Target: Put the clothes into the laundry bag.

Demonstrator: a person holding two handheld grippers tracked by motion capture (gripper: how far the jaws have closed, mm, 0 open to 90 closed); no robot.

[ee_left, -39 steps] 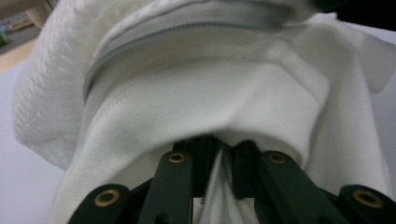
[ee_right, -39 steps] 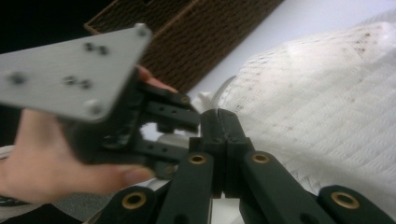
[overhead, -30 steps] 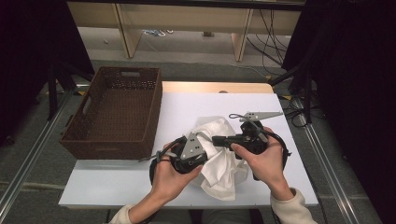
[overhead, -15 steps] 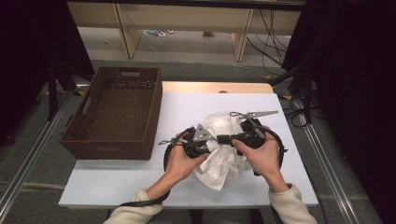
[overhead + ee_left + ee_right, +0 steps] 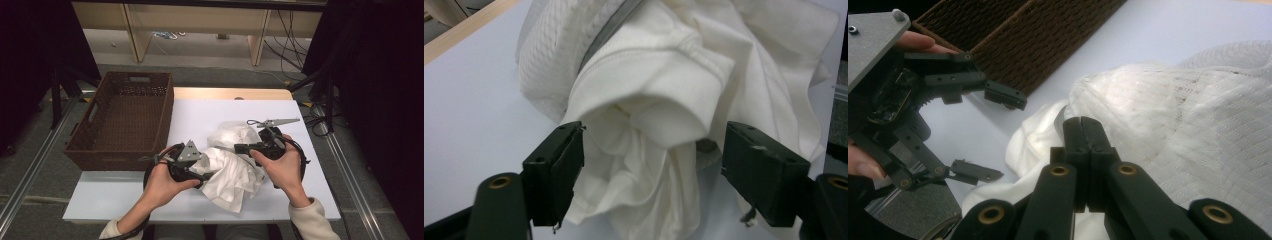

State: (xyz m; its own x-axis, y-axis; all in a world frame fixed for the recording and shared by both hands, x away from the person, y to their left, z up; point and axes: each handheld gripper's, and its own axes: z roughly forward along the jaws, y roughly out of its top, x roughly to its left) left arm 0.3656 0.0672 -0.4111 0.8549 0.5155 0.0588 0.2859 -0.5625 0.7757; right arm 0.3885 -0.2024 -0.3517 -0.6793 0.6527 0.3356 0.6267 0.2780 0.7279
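While the brown basket [image 5: 120, 120] sits at the table's [image 5: 200, 112] left edge, I see the white cloth [image 5: 232, 167] bunched near its front edge, my left gripper [image 5: 651, 167], jaws just spread, straddling a fold unpressed, my right gripper [image 5: 1083, 132] clenched beside it.

Both grippers black: left gripper [image 5: 202, 170] carries grey three-cornered plate with screws; right gripper [image 5: 239, 148] likewise. Jaws blocky, brass-coloured pivot rivets. Black cables trail from each. Person's sleeves cream, ribbed cuffs.
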